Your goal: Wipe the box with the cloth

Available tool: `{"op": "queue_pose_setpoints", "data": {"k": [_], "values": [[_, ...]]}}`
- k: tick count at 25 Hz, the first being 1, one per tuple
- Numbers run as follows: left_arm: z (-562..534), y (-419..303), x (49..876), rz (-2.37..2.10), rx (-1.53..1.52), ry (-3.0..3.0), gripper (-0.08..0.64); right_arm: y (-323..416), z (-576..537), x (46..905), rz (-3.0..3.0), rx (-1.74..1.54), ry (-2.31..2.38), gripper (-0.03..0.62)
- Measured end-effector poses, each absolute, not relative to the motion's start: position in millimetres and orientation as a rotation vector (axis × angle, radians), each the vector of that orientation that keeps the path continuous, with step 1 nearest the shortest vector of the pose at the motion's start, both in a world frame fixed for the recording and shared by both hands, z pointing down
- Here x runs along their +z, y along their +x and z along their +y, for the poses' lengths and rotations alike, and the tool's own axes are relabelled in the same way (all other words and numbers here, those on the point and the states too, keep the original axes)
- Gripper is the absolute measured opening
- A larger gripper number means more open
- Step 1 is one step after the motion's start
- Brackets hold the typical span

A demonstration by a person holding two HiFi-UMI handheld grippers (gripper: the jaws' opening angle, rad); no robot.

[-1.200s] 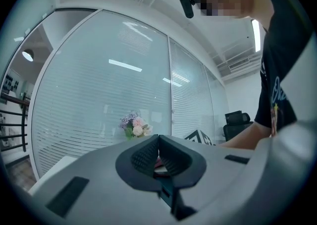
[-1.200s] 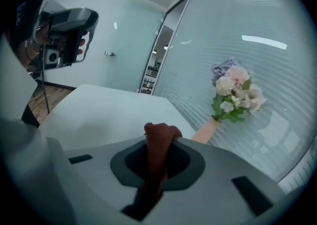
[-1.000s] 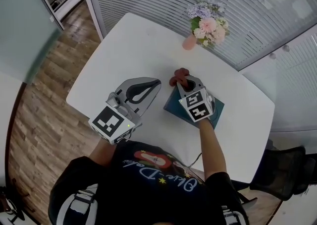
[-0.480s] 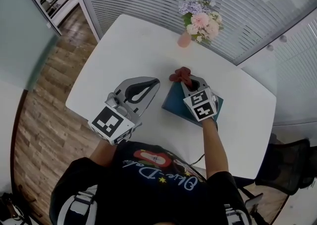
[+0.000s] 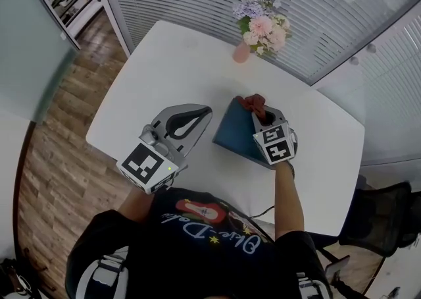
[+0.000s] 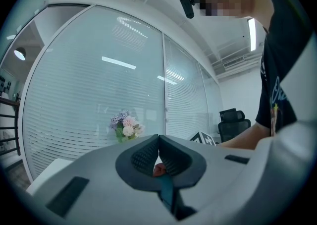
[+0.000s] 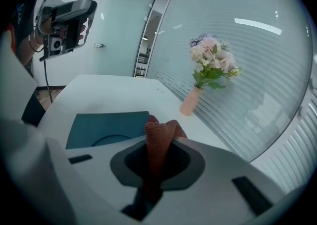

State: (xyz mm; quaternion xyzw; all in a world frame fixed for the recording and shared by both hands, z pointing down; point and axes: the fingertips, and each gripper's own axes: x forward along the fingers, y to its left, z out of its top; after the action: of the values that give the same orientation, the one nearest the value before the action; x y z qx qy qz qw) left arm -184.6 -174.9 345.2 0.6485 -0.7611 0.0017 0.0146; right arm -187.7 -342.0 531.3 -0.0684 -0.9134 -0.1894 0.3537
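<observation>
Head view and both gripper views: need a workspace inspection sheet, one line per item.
Surface: white table, rounded corners.
Job's things: teal box lying flat; reddish cloth at its far edge.
Clutter: vase of flowers near the table's far edge.
Grippers: left gripper jaws together, empty, held up beside the box; right gripper jaws shut on the cloth, over the box.
Cables: dark cable hanging under the left gripper.
Surroundings: slatted blinds, wood floor, office chair.

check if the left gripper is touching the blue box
Apart. The head view shows bare white table between the left gripper and the box.
</observation>
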Motion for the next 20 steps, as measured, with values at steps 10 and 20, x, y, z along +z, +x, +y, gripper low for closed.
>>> {"op": "queue_pose_setpoints", "data": {"k": [10,20], "values": [[-175.1,-177.3,342.3,-2.357,0.002,2.041,0.003,-152.9,-371.5,532.1,-2.346,-0.470,-0.059,0.028],[-181.0,-171.6,343.1,-2.341,-0.002,2.061,0.003,-117.0,-408.1,534.2,-2.327,-0.415,0.072,0.028]]}}
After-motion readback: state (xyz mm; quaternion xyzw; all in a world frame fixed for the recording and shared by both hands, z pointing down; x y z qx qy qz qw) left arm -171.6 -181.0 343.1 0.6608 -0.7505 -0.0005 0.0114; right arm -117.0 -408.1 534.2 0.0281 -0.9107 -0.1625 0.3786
